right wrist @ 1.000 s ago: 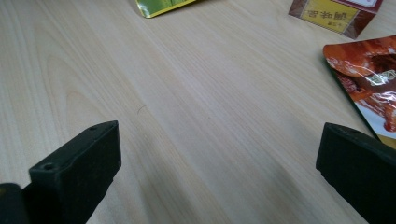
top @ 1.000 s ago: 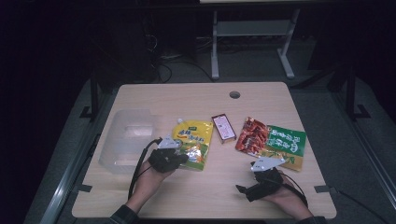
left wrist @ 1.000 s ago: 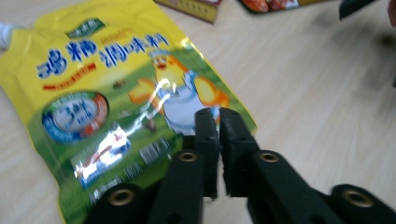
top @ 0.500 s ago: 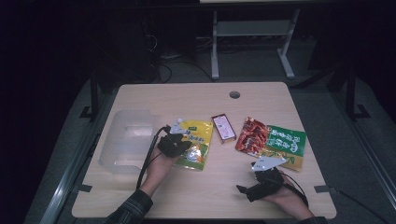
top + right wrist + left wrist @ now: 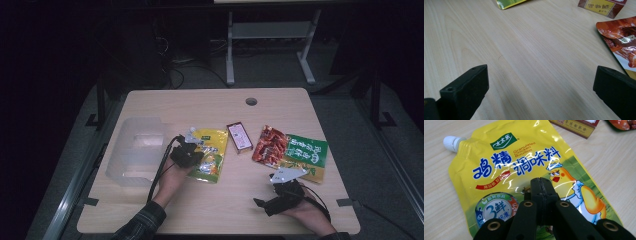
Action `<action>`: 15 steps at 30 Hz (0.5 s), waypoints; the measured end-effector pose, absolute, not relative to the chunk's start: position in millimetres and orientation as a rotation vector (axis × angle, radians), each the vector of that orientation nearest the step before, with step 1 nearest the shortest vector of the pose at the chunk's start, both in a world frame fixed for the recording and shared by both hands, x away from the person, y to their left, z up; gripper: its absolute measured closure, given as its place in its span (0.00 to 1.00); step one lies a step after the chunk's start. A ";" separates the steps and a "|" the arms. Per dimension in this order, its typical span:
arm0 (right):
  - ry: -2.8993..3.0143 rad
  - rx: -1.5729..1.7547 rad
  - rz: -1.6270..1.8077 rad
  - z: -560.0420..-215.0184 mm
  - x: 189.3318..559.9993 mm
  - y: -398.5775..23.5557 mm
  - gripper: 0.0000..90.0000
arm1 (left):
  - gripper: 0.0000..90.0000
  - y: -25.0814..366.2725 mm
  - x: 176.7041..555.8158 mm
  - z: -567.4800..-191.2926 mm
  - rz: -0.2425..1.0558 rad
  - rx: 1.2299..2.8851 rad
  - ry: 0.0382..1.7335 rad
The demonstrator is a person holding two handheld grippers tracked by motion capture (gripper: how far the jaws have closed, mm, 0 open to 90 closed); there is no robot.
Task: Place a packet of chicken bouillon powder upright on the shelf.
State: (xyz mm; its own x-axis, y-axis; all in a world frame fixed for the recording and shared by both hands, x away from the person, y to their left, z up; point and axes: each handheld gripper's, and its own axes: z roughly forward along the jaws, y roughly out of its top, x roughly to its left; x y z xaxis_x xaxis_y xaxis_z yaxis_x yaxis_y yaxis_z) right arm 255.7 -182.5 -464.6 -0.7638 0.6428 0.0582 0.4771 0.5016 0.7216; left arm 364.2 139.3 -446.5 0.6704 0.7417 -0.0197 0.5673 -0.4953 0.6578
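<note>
On the light wooden bench, the clear plastic bin sits toward the left edge. Just right of it lies the yellow spouted bouillon pouch, then the small brown carton, the red snack packet and, overlapped by it, the green packet toward the right edge.

A pale wooden desk with a round cable hole stands on grey floor. Behind it the room is dark, with a white metal stand and loose cables.
</note>
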 end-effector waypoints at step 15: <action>2.528 0.952 1.111 -464.4 255.5 -183.1 0.00 | 1.00 139.1 344.6 -445.0 0.312 2.257 0.999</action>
State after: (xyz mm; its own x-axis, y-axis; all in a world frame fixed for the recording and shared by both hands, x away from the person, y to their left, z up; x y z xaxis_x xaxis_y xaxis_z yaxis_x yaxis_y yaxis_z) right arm 255.5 -183.1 -464.4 -0.7660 0.6404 0.0554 0.4740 0.5045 0.7217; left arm 344.6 139.1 -445.0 0.6826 0.7297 -0.0399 0.5772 -0.5048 0.6419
